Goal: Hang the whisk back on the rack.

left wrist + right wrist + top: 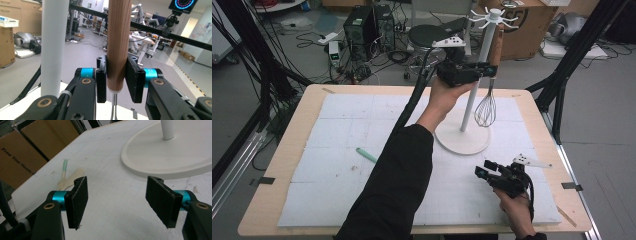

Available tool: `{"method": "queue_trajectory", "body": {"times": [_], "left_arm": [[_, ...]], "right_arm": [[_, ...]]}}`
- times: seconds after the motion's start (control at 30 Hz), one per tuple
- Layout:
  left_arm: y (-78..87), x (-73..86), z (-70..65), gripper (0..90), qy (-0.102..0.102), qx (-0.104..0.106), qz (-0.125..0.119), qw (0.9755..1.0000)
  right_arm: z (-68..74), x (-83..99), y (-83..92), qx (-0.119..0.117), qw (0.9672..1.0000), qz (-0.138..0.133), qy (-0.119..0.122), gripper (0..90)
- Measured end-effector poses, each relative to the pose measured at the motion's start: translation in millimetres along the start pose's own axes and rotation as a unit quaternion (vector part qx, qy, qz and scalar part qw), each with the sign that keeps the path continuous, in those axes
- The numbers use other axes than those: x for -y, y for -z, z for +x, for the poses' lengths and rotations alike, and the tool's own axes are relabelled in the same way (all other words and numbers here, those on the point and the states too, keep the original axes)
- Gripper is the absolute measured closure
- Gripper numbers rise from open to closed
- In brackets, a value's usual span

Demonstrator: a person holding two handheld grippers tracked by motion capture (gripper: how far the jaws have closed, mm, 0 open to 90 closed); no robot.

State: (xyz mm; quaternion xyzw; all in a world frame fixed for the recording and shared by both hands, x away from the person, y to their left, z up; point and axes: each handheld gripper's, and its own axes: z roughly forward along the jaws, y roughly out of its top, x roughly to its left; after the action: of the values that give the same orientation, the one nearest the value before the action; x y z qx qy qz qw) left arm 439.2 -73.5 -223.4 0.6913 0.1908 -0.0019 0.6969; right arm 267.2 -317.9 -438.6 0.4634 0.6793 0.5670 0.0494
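Lab room, bench (pixel 302 125) with white mat. Left claw (pixel 488 69) raised, clamped on whisk (pixel 486 107) by its wooden handle, whisk hanging upright just beside the stand (pixel 462 137) pole, wires above the base. Right claw (pixel 483 170) low near the bench's right front, jaws wide apart, holding nothing. Green spatula (pixel 366 155) on mat.

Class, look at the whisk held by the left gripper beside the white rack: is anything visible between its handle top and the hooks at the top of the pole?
Nothing visible does. The left gripper clamps the whisk by its wooden handle beside the pole, just under the hooks.
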Motion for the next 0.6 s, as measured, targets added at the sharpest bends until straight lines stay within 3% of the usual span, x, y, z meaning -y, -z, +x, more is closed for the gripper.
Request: {"method": "queue_trajectory", "body": {"times": [0.33, 0.6], "left_arm": [[0.5, 0.8, 1.8, 69.6, 0.003, -0.013, 0.004, 0.9999], [4.2, -0.5, 0.9, 43.5, 0.008, -0.02, 0.013, 0.9997]], "right_arm": [[0.0, 0.2, 1.0, 0.003, 1.0, -0.004, 0.001, 33.5], [-1.8, 0.3, 2.1, 0.005, 1.0, -0.008, 0.003, 33.9]]}}
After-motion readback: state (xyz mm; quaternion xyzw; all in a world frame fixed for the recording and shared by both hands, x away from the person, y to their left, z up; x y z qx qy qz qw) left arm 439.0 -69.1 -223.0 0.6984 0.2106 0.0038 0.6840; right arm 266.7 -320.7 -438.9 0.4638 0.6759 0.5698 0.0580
